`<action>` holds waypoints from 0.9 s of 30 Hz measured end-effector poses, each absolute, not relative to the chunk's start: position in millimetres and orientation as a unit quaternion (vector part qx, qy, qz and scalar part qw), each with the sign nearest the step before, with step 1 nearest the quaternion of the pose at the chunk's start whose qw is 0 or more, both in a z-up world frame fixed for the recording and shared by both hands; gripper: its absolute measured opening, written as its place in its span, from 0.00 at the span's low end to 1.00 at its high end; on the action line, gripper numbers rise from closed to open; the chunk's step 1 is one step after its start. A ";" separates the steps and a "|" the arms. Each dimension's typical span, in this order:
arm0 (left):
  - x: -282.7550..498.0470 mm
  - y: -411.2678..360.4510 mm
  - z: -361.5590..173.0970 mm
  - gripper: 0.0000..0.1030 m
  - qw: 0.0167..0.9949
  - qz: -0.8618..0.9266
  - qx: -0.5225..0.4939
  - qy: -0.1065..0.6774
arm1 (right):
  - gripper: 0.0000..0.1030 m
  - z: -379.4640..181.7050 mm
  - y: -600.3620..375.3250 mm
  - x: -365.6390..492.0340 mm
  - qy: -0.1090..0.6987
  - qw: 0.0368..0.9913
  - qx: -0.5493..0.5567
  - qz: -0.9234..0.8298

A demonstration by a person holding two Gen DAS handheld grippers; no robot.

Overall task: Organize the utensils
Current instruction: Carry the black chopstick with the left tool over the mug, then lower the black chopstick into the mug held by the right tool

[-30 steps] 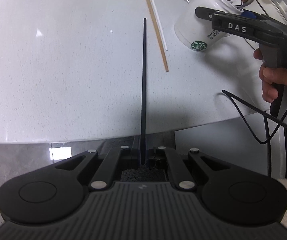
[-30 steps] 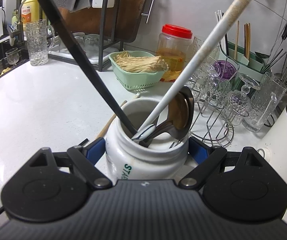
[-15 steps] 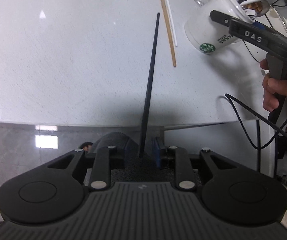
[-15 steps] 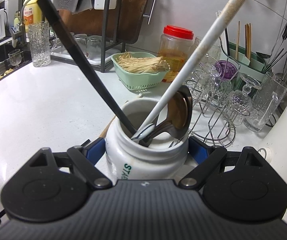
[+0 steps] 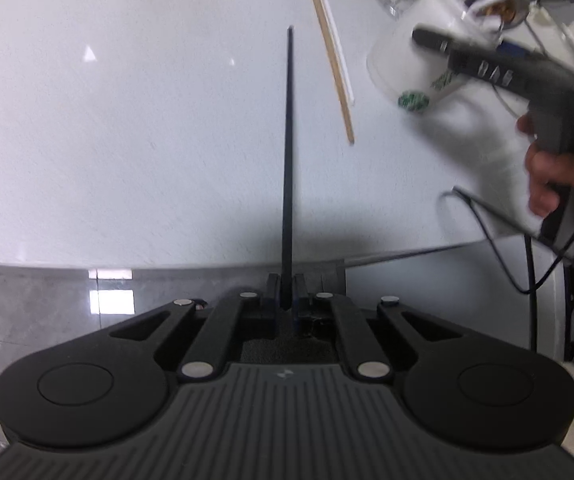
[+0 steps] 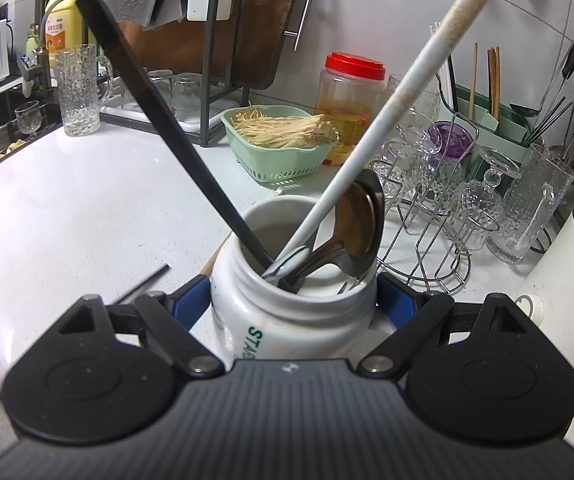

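Note:
My left gripper (image 5: 287,300) is shut on a long black chopstick (image 5: 288,160) that points forward over the white counter (image 5: 127,140). Its tip shows in the right wrist view (image 6: 147,284). My right gripper (image 6: 293,300) is shut on a white Starbucks cup (image 6: 283,316), also seen in the left wrist view (image 5: 411,68). The cup holds a black chopstick (image 6: 159,128), a white chopstick (image 6: 399,104) and metal spoons (image 6: 359,228). A wooden chopstick (image 5: 333,68) and a white chopstick (image 5: 337,44) lie on the counter left of the cup.
Behind the cup stand a green basket of noodles (image 6: 279,148), a red-lidded jar (image 6: 351,104), a wire rack of glasses (image 6: 447,208), a glass mug (image 6: 77,88), a green utensil holder (image 6: 487,120) and a white kettle (image 6: 567,280). The counter edge (image 5: 127,264) is near my left gripper.
My left gripper has swung the black chopstick so it points straight ahead, and its tip now shows beside the cup. The right gripper and cup have barely moved.

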State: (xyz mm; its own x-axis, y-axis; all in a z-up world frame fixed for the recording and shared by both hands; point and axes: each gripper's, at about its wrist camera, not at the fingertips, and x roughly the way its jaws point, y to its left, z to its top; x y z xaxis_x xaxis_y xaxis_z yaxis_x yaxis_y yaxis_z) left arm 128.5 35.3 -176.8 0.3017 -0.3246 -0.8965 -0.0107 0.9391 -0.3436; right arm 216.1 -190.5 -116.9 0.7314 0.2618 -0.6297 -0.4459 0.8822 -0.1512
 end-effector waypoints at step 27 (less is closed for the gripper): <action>196.3 53.2 -2.5 0.05 0.872 -0.134 -0.030 0.470 | 0.89 -116.8 -184.3 215.1 0.315 0.922 -0.146 0.173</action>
